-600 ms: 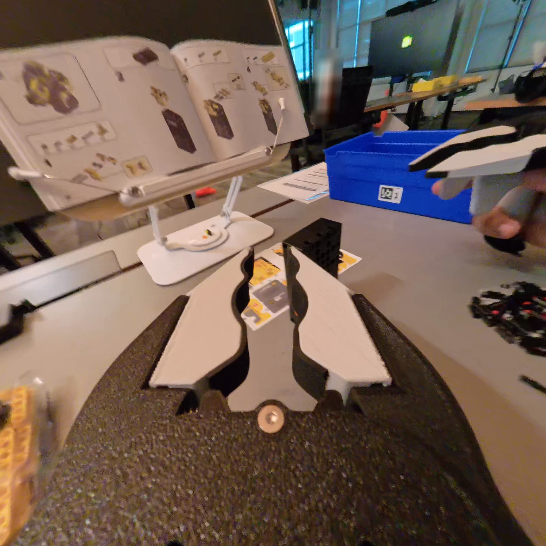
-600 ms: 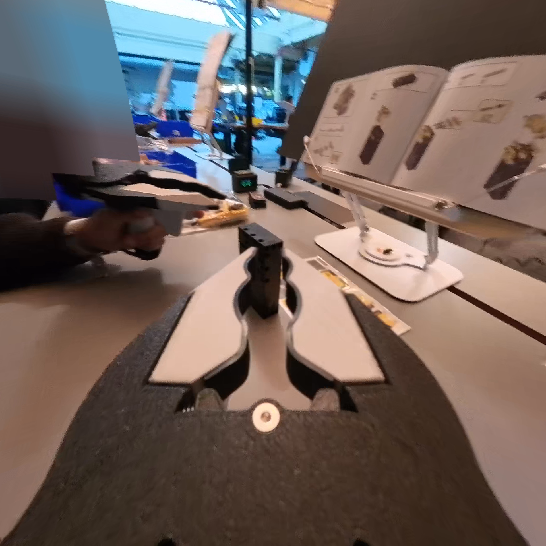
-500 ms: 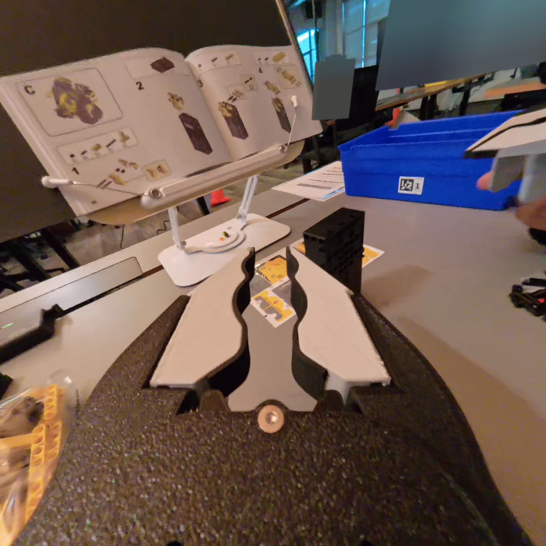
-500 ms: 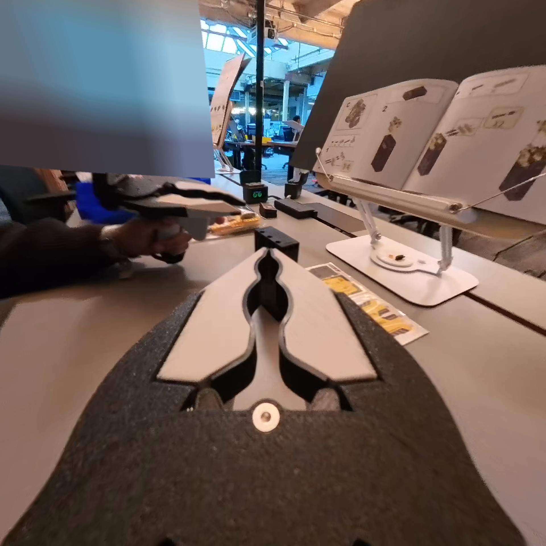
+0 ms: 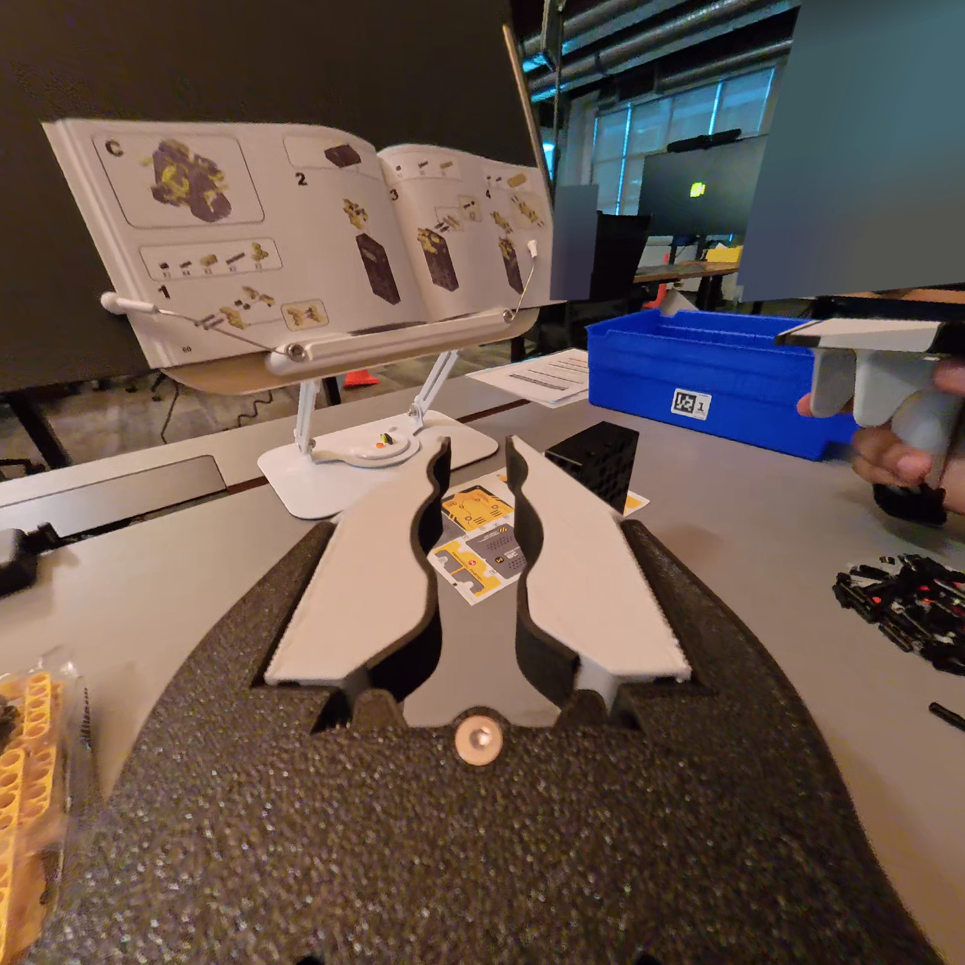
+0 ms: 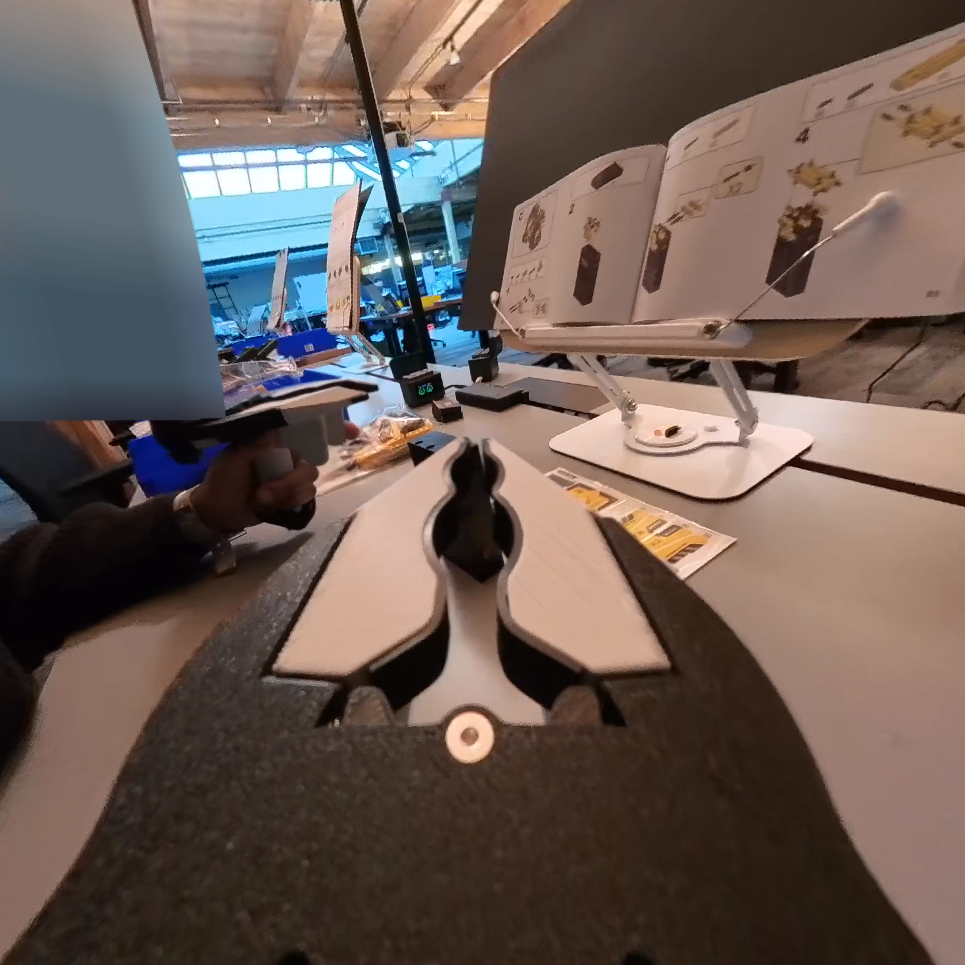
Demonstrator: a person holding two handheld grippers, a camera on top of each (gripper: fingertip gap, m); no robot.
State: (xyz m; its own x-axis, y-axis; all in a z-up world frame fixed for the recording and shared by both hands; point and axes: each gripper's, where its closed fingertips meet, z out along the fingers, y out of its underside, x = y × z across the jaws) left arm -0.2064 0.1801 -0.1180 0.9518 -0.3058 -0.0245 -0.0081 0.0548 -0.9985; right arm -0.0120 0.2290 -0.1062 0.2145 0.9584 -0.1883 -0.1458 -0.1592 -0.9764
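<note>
Looking through my right view, my right tool is pinching a black block, with the fingertips nearly pressed together. My left view shows the block from the side, standing on the grey worktop on a yellow sticker sheet. My left tool is spread and holds nothing. Only the left view shows a pile of small black parts and a blue bin. Both views show an open picture book on a white stand. Behind is a big room with windows.
</note>
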